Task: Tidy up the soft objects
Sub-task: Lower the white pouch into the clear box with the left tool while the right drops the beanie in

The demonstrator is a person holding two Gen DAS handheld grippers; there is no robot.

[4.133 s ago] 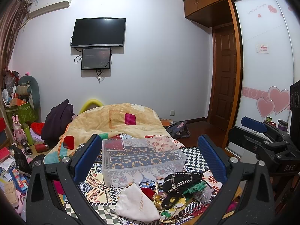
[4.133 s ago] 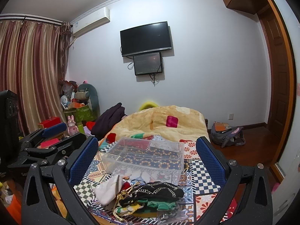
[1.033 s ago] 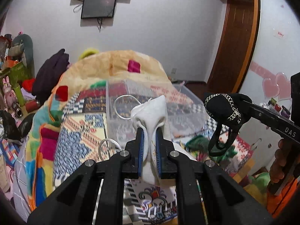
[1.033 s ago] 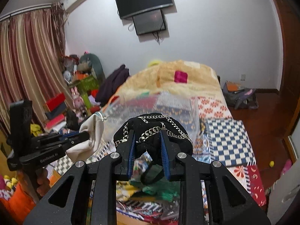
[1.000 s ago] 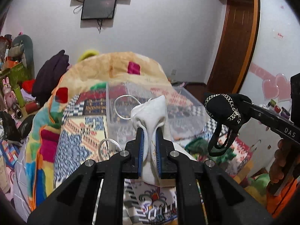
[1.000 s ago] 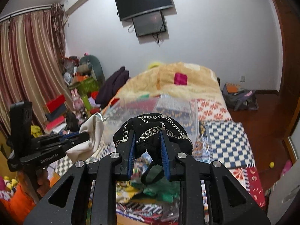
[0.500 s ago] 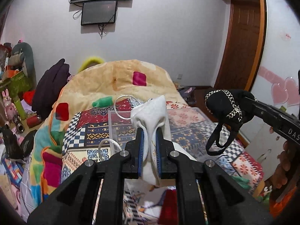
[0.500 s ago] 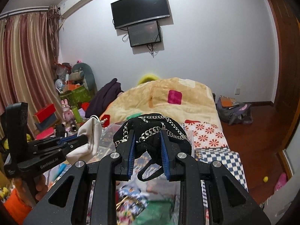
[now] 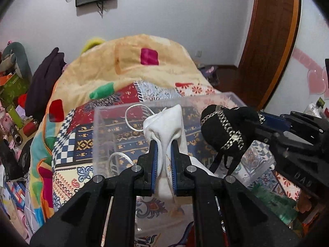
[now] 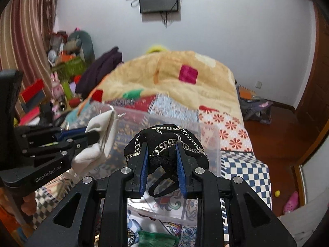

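Observation:
My left gripper [image 9: 163, 144] is shut on a white drawstring pouch [image 9: 166, 121] and holds it over the near part of a clear plastic box [image 9: 102, 113] on the bed. My right gripper [image 10: 161, 144] is shut on a black pouch with silver chains [image 10: 164, 135], held over the same box [image 10: 207, 131]. In the left wrist view the black pouch [image 9: 224, 127] hangs at the right, over the box. In the right wrist view the white pouch [image 10: 102, 127] and left gripper [image 10: 92, 135] are at the left.
The bed has a patchwork quilt [image 9: 67, 123] and an orange blanket [image 9: 131, 61]. A green cloth [image 10: 156, 238] lies near the front edge. Toys and clutter [image 10: 61, 78] stand at the left; a brown door [image 9: 267, 37] and bags on the floor [image 10: 255, 105] at the right.
Both grippers have tipped down and moved forward with their pouches, which now hang over the clear box. Both stay shut on their pouches.

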